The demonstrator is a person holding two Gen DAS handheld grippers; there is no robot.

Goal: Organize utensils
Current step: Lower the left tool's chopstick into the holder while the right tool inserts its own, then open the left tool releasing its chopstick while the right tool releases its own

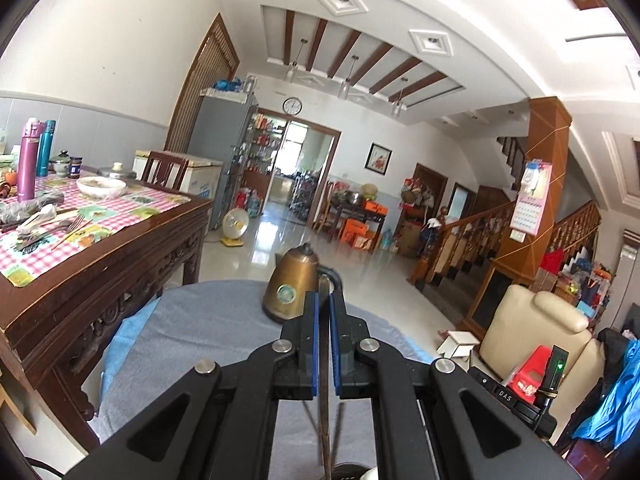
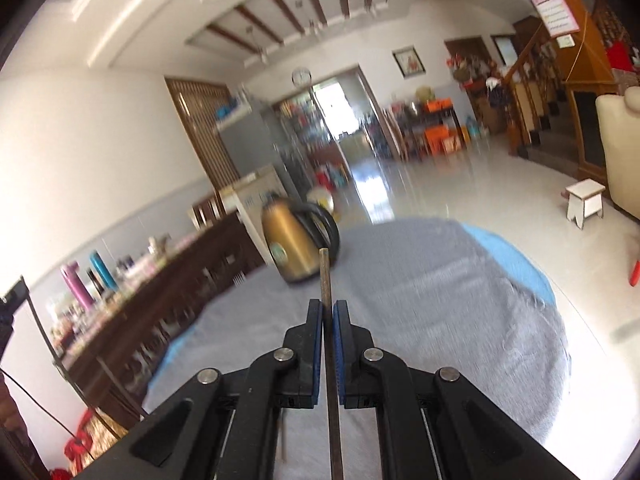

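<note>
Two claws, each pinching one thin dark stick-like utensil between blue pads. Left claw (image 1: 324, 304) is pressed together on a slim dark brown utensil (image 1: 325, 380), which runs lengthwise through the jaws and protrudes slightly past the fingertips. Right claw (image 2: 328, 310) is likewise clamped on a thin brown rod-like utensil (image 2: 326, 280), its tip projecting well beyond the fingertips. Both claws point roughly level over the round grey-clothed bench (image 1: 208, 320). Beyond stands a brass-coloured metal kettle (image 1: 292, 284) with black handle.
</note>
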